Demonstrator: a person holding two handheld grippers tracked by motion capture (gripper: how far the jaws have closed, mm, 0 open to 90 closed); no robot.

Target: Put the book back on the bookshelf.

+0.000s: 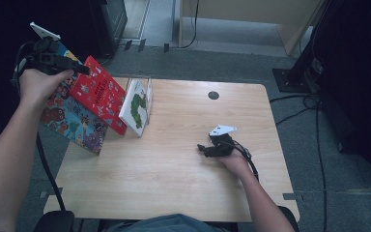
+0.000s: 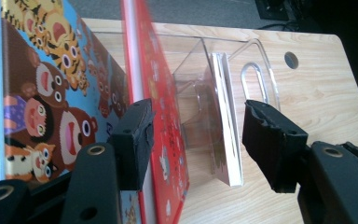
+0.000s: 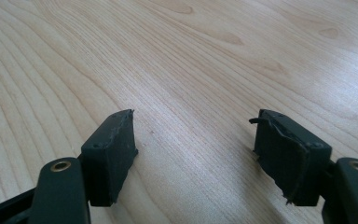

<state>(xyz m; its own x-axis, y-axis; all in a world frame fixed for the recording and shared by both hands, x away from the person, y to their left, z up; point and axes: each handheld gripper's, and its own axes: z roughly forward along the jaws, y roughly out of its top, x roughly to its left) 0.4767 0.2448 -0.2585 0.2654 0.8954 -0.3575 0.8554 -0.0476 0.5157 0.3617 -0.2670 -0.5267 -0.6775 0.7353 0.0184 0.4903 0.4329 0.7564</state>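
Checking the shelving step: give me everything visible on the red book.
The red book is a thin hardcover-looking picture book with a red cover carrying small white and coloured figures. It stands tilted, leaning between the blue animal book and the white caterpillar book by the clear holder. Its edge sits between the open left gripper; no grip is visible.

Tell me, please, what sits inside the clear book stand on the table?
One white book stands in the clear stand; the red book leans outside and covers part of its base.

i see a round cable hole near the table's far edge, toward its right corner, and black cables on the grey floor beyond its right edge.
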